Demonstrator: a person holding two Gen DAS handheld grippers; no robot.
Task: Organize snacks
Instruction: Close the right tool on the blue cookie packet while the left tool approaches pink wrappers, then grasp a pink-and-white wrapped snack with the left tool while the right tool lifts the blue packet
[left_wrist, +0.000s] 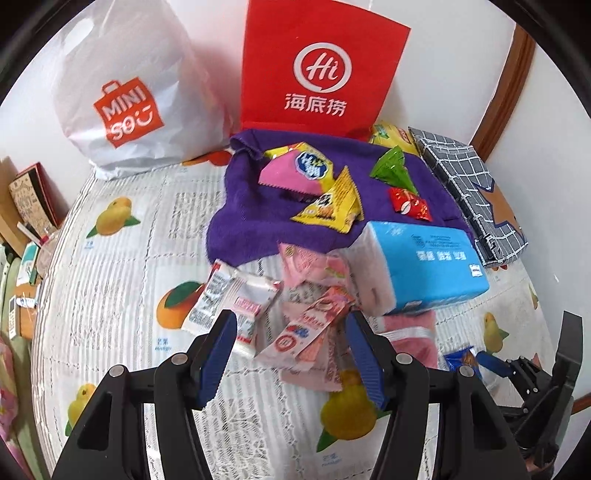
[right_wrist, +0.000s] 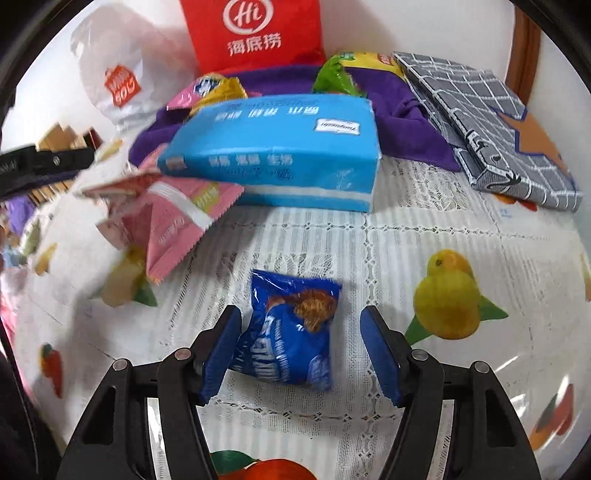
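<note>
Pink and red snack packets (left_wrist: 310, 332) and a white sachet (left_wrist: 236, 306) lie heaped on the fruit-print tablecloth (left_wrist: 122, 280). My left gripper (left_wrist: 291, 325) hangs open over them, its blue pads on either side of the heap and not pressing. In the right wrist view a blue snack packet (right_wrist: 291, 332) lies flat on the cloth. My right gripper (right_wrist: 301, 314) straddles it, open. Its left pad is close to the packet's edge and its right pad stands clear. More snacks rest on a purple cloth (left_wrist: 251, 206): a pink-yellow one (left_wrist: 295, 170), a yellow one (left_wrist: 332, 206), a green one (left_wrist: 393, 166) and a red one (left_wrist: 410, 205).
A blue tissue pack (left_wrist: 424, 262) lies between the heap and the purple cloth. A red paper bag (left_wrist: 321, 66) and a white shopping bag (left_wrist: 125, 92) stand against the back wall. A folded grey checked fabric box (left_wrist: 469, 192) lies at the right. Boxes crowd the table's left edge (left_wrist: 29, 206).
</note>
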